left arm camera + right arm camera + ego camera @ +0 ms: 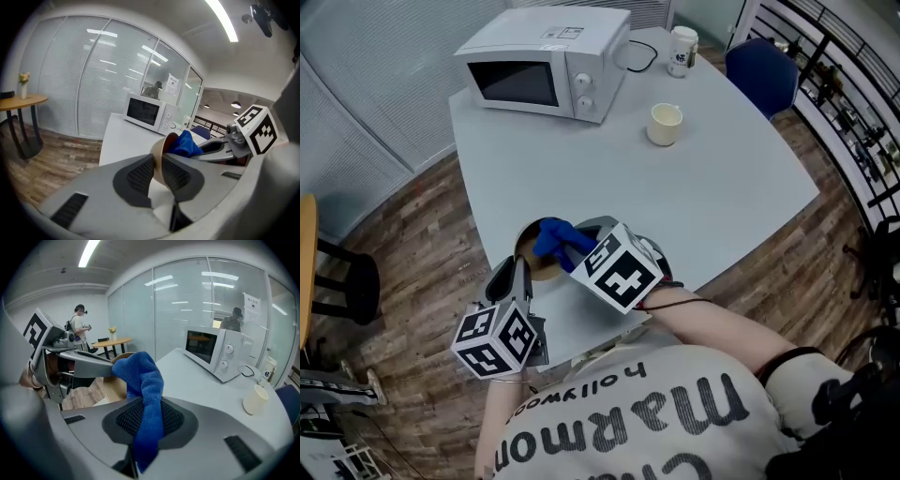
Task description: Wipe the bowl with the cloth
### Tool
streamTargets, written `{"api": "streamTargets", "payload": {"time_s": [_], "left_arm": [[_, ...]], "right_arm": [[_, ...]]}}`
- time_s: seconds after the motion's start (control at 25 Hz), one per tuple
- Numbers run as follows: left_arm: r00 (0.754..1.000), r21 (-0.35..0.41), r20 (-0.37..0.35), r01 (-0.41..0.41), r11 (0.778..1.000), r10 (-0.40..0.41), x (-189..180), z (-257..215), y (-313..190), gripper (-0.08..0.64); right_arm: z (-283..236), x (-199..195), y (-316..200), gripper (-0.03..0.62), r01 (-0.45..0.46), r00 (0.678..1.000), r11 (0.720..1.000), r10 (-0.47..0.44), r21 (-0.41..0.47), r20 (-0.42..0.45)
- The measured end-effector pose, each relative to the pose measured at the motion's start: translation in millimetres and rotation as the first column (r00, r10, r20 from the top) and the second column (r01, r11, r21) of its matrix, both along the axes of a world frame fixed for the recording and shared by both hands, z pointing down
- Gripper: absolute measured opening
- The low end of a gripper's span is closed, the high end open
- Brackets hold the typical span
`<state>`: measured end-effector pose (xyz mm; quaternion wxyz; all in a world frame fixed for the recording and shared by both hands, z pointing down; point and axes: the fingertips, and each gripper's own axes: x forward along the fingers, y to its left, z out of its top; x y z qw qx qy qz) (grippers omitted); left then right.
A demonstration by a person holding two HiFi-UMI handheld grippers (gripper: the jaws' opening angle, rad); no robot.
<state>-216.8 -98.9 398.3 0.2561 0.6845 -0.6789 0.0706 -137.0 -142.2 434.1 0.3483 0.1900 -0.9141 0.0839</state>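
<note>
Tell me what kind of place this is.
Most likely an office break room or pantry corner. A microwave and a cup stand on a plain grey table, and glass walls with blinds partition the space.

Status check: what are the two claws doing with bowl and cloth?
Left claw shut on bowl rim. Right claw shut on blue cloth, cloth at bowl's mouth. Nothing in the way.

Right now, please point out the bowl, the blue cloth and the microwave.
bowl [158, 152], left gripper view, outer wall
blue cloth [145, 376], right gripper view, bunched top
microwave [520, 84], head view, door window
</note>
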Motion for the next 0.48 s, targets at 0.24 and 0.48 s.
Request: {"api": "streamTargets", "payload": {"time_s": [0.24, 0.48], "left_arm": [[0.999, -0.040, -0.011, 0.044, 0.998, -0.045, 0.4, 13.8, -7.2, 0.063], [0.995, -0.086, -0.035, 0.088, 0.992, -0.091, 0.2, 31.2, -15.3, 0.066]], "right_arm": [[5.2, -0.4, -16.6, 0.069, 0.039, 0.999, 0.999, -0.039, -0.010, 0.003], [6.8, -2.6, -36.1, 0.070, 0.077, 0.997, 0.997, -0.077, -0.003, 0.013]]}}
